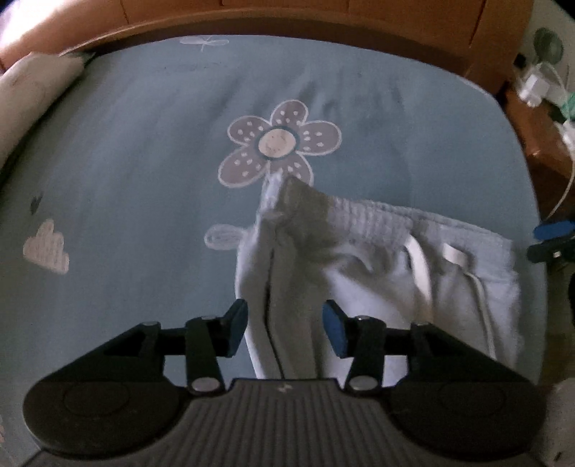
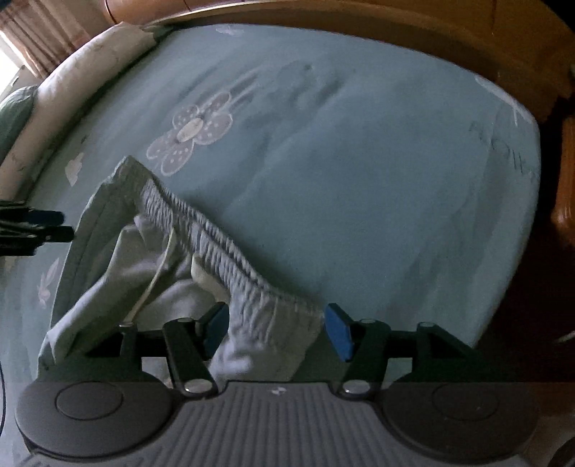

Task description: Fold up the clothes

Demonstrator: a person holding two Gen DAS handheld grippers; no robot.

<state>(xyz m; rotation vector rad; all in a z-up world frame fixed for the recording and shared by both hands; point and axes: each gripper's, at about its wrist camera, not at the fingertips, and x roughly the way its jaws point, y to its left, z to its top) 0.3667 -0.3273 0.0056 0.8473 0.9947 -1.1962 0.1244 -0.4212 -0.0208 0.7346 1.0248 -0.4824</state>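
Between my left gripper (image 1: 284, 328) fingers hangs a bunched fold of the pale shorts (image 1: 377, 266); the blue pads stand apart on either side of the cloth, not pressed shut, so I count that gripper as released around it. Cloth runs up from there to a raised corner of the waistband (image 1: 363, 212), with a white drawstring (image 1: 418, 258) lying across the fabric to my right. My right gripper (image 2: 276, 328) likewise has its fingers spread, with the other end of the gathered waistband (image 2: 230, 248) sitting between them, touching the left pad and just short of the right one. From that view the shorts (image 2: 118, 273) stretch away to the left toward my other gripper's tips (image 2: 50, 226) at the frame edge. Both ends rest on the bed (image 1: 125, 161), whose light blue sheet carries a printed flower (image 1: 278, 142) just beyond the waistband corner and a small white cloud (image 1: 46, 248) farther left. A cream pillow (image 2: 82, 72) lies along the far left edge, under the wooden headboard (image 1: 323, 21).
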